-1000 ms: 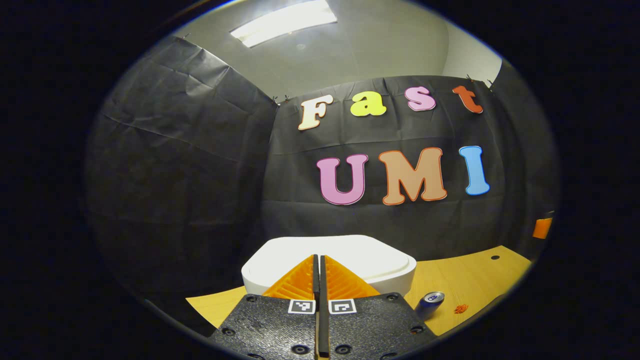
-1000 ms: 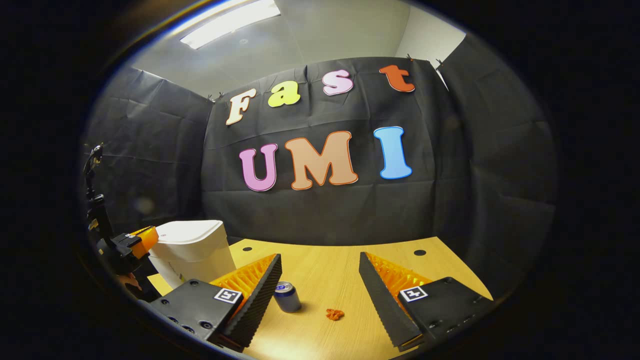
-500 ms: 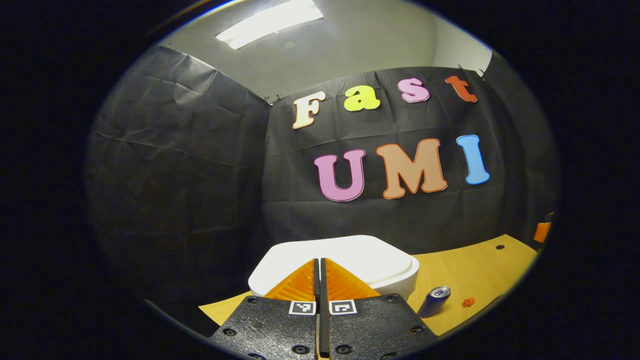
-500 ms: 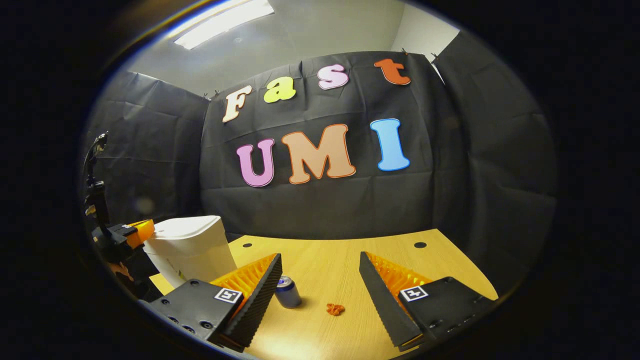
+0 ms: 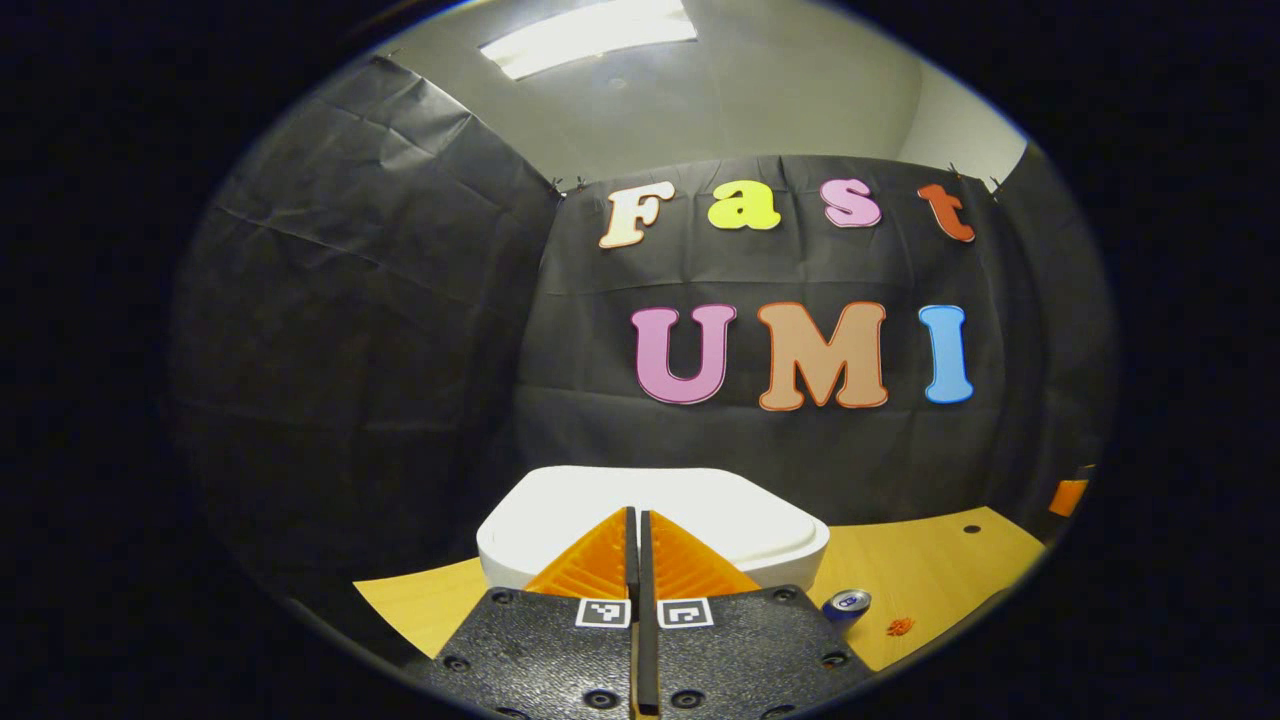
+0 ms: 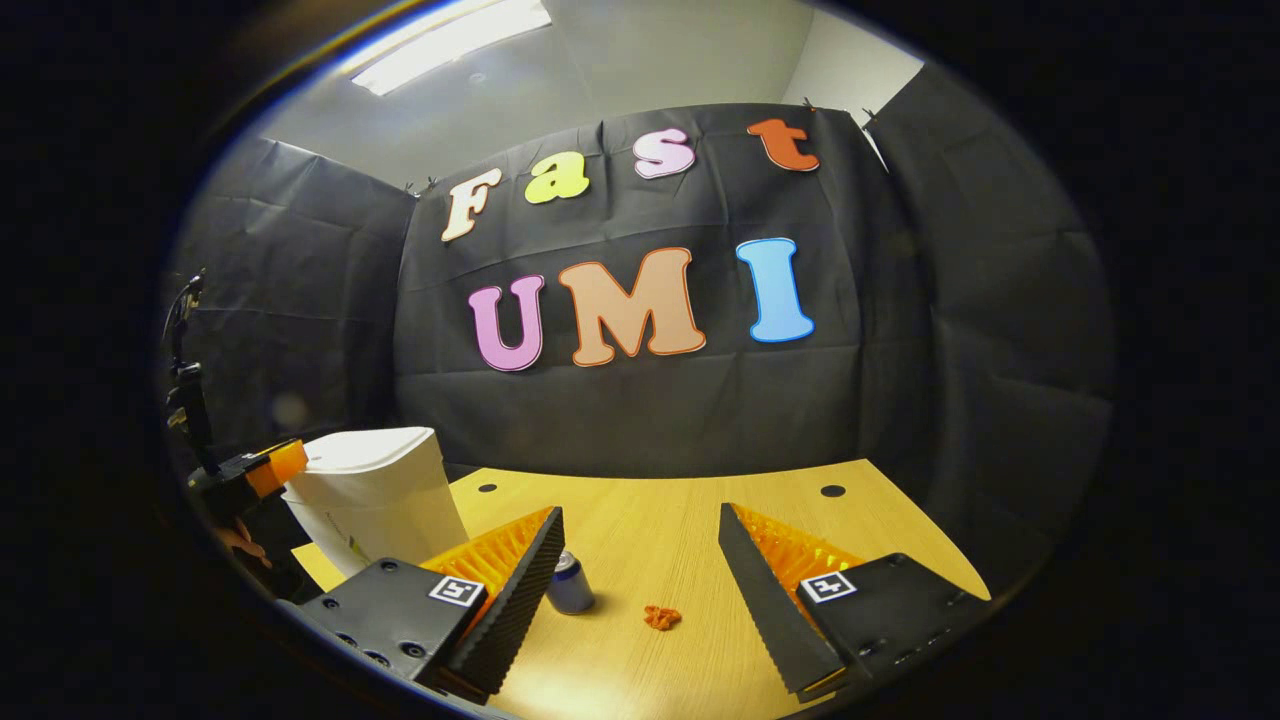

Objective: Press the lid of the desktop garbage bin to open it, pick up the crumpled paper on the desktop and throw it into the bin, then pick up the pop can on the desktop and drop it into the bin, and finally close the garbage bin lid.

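Left gripper (image 5: 637,520) fingers pressed together, tips low centre over the white bin lid (image 5: 740,520). Right gripper (image 6: 640,525) fingers spread wide, holding nothing. Pop can (image 6: 570,583) upright just beside its left finger; crumpled paper (image 6: 660,617) lower centre on desktop (image 6: 650,500). Bin (image 6: 375,495) at left, lid closed.

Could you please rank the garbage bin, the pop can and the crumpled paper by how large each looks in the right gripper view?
1. Garbage bin, by far the largest.
2. Pop can, partly hidden by a finger.
3. Crumpled paper, smallest.
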`<state>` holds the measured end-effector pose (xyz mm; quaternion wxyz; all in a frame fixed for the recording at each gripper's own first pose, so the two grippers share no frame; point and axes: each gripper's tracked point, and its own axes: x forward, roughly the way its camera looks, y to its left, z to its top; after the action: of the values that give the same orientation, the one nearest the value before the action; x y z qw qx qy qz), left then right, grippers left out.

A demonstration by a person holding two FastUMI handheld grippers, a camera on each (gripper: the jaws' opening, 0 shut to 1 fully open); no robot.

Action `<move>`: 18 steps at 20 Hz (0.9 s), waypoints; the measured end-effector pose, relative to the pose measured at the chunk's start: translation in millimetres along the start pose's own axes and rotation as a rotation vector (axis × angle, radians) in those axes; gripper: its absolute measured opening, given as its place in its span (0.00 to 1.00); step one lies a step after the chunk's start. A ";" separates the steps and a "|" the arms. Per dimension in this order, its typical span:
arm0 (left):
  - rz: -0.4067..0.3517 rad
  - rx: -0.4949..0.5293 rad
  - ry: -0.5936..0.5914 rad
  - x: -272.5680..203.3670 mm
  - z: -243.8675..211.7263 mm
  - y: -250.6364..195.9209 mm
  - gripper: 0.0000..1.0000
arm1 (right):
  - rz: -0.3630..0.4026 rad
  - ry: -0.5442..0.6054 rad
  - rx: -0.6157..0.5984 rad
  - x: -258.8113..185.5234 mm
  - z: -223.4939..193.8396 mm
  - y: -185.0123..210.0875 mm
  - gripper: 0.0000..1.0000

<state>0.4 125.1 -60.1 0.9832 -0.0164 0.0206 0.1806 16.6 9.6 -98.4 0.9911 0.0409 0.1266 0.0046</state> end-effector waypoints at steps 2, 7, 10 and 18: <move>-0.002 -0.037 -0.006 0.5 -0.3 -1.3 0.00 | 0.002 -0.012 -0.004 -2.5 2.2 0.6 0.98; -0.057 -0.103 0.008 -4.2 -3.6 -18.1 0.00 | 0.008 -0.039 0.005 -6.6 8.1 2.4 0.98; -0.074 0.006 -0.006 -5.3 -3.1 -27.8 0.00 | 0.007 -0.046 0.006 -11.6 8.5 2.3 0.99; -0.141 0.192 -0.104 -18.5 42.4 -38.5 0.00 | 0.001 -0.014 -0.055 -12.6 -8.8 -2.4 0.98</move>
<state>-1.7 84.2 -16.0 0.9902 0.0857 -0.0144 0.1090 2.1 7.7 -103.9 0.9927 0.0135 0.1194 0.0080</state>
